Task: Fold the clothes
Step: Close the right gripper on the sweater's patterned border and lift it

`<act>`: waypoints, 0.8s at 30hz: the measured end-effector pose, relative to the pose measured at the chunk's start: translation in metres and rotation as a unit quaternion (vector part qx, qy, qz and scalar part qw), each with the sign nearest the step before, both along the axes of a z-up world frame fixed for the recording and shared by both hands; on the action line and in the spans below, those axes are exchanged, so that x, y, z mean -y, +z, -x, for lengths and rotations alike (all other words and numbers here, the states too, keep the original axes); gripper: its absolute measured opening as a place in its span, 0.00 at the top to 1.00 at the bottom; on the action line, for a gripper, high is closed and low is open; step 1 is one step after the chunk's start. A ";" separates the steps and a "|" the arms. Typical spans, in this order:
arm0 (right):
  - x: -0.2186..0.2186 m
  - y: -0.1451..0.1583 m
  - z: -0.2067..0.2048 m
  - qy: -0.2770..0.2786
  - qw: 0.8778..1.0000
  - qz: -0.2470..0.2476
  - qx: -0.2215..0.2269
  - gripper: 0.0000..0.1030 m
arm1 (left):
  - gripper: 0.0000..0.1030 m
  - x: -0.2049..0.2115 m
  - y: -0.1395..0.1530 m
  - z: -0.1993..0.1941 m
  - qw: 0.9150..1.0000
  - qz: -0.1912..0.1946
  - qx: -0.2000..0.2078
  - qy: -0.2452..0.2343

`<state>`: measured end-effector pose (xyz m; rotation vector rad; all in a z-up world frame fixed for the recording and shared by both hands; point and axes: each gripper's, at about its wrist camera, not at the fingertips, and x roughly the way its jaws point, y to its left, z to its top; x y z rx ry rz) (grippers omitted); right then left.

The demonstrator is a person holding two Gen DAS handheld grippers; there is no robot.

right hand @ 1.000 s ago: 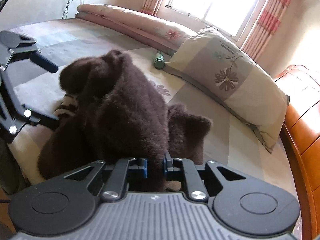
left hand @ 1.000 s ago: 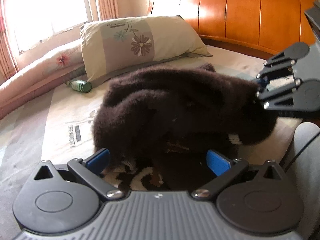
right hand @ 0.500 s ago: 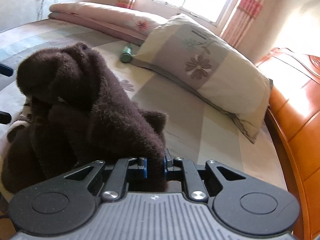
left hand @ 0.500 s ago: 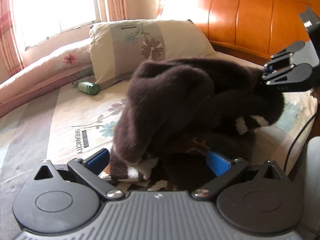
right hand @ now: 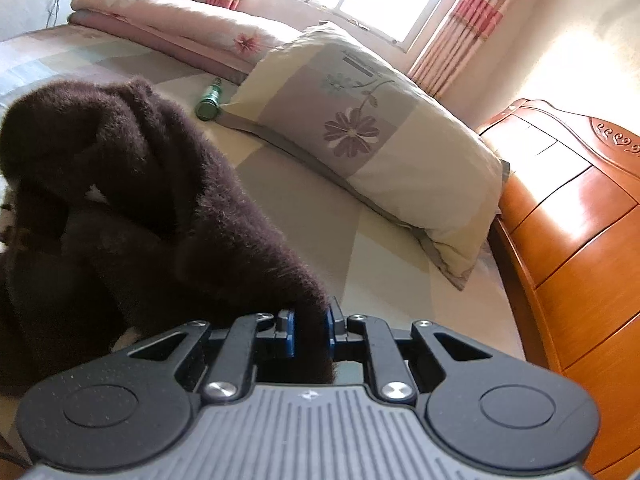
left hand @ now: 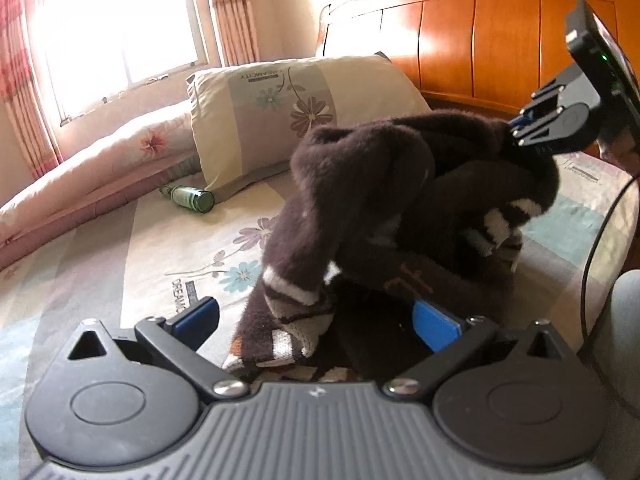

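Left gripper [left hand: 316, 320]: jaws wide apart, nothing between the blue pads [left hand: 436, 326]; it sits low at the near edge of the bed [left hand: 100, 264], straddling the striped cream-and-brown hem of the dark brown fuzzy sweater [left hand: 380, 184]. Likely parked there ready to catch that hem or pin it down, judging by position only. Right gripper [right hand: 310, 334]: jaws nearly together, pinching a thick fold of the sweater, which drapes away from it toward the left of its view. In the left wrist view it holds the garment up off the bed on the side nearer the headboard [left hand: 480, 40], so most of the sweater hangs as a bunched mound, lower part resting on the sheet near the near edge. Reason for the lift, as I read it: get the fabric to hang so a layer can be laid out or turned over. Sweater is rumpled, not a flat fold; stage is unclear — could be opening it out or carrying a fold across. Further back: green bottle [left hand: 192, 198] lying on the bed beside the floral pillow [left hand: 288, 108], rolled quilt [right hand: 180, 28] along the far edge under the window [left hand: 116, 36]. All well apart from the sweater.
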<state>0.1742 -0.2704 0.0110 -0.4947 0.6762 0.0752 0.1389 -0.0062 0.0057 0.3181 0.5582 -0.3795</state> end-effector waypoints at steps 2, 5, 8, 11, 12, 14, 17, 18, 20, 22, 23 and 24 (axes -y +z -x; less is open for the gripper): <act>0.003 0.001 -0.006 -0.005 1.000 0.006 0.000 0.82 | 0.01 0.000 -0.001 -0.007 1.000 -0.001 0.000 -0.001; 0.008 0.003 -0.015 -0.011 1.000 0.014 0.000 0.82 | 0.01 0.002 -0.004 -0.020 1.000 -0.002 0.000 -0.001; 0.008 0.001 -0.032 -0.015 1.000 0.025 -0.003 0.82 | 0.01 0.005 -0.009 -0.037 1.000 -0.003 0.001 -0.002; 0.007 -0.003 -0.055 -0.018 0.999 0.028 -0.005 0.82 | 0.01 0.008 -0.015 -0.057 1.000 -0.005 -0.002 -0.001; 0.007 -0.004 -0.064 -0.019 0.999 0.025 -0.007 0.82 | 0.01 0.009 -0.018 -0.063 1.000 -0.004 -0.004 -0.001; 0.008 -0.005 -0.079 -0.021 1.000 0.013 -0.014 0.82 | 0.01 0.012 -0.023 -0.076 1.000 0.003 -0.012 -0.004; 0.007 -0.007 -0.101 -0.014 1.000 -0.004 -0.025 0.82 | 0.01 0.017 -0.027 -0.091 0.999 0.022 -0.031 -0.021; 0.006 -0.007 -0.106 -0.011 1.000 -0.005 -0.028 0.82 | 0.01 0.019 -0.027 -0.096 0.999 0.026 -0.037 -0.024; 0.004 -0.008 -0.116 -0.003 0.999 -0.005 -0.031 0.82 | 0.01 0.021 -0.029 -0.107 0.998 0.024 -0.044 -0.023; 0.003 -0.009 -0.125 0.005 0.999 -0.005 -0.035 0.82 | 0.01 0.023 -0.032 -0.120 0.999 -0.005 -0.031 -0.007; 0.003 -0.009 -0.130 0.010 0.999 -0.005 -0.037 0.82 | 0.01 0.022 -0.032 -0.126 1.000 -0.015 -0.025 0.000; 0.004 -0.008 -0.136 0.014 0.999 -0.007 -0.040 0.82 | 0.01 0.020 -0.033 -0.132 1.000 -0.024 -0.020 0.006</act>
